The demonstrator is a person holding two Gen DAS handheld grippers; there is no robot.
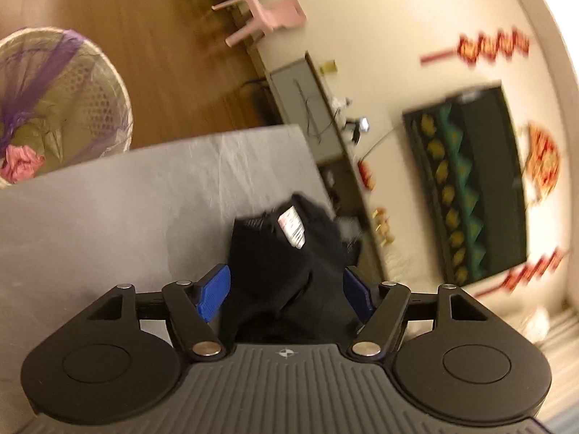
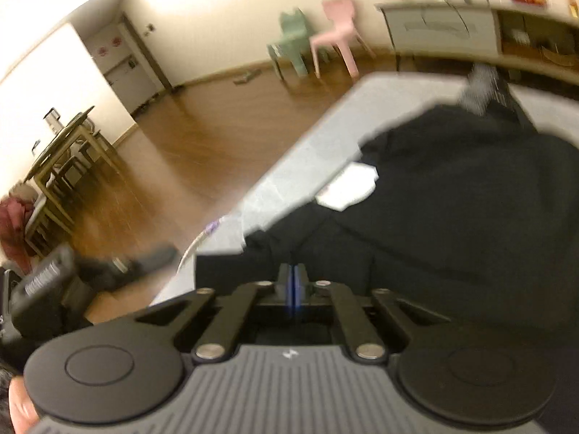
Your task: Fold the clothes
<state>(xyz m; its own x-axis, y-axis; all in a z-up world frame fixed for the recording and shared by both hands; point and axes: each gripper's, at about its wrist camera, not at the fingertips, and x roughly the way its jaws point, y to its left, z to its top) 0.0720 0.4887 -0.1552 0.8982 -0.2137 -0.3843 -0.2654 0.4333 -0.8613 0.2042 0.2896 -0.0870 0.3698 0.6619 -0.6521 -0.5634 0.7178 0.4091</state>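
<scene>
A black garment (image 1: 289, 253) with a white care label (image 1: 291, 226) hangs bunched between the blue pads of my left gripper (image 1: 286, 291); the jaws stand wide apart with the cloth between them, above the grey table (image 1: 126, 199). In the right wrist view the same black garment (image 2: 452, 199), with a white label (image 2: 349, 186), spreads over the grey table (image 2: 325, 137). My right gripper (image 2: 293, 282) has its blue pads pressed together on a fold of the black cloth at the garment's near edge.
A mesh laundry basket (image 1: 65, 101) with purple and pink cloth stands left of the table. A pink chair (image 2: 334, 36) and a green chair (image 2: 293, 39), a sideboard (image 2: 434, 29) and a wall TV (image 1: 470, 188) are beyond. A dining table (image 2: 61, 155) stands far left.
</scene>
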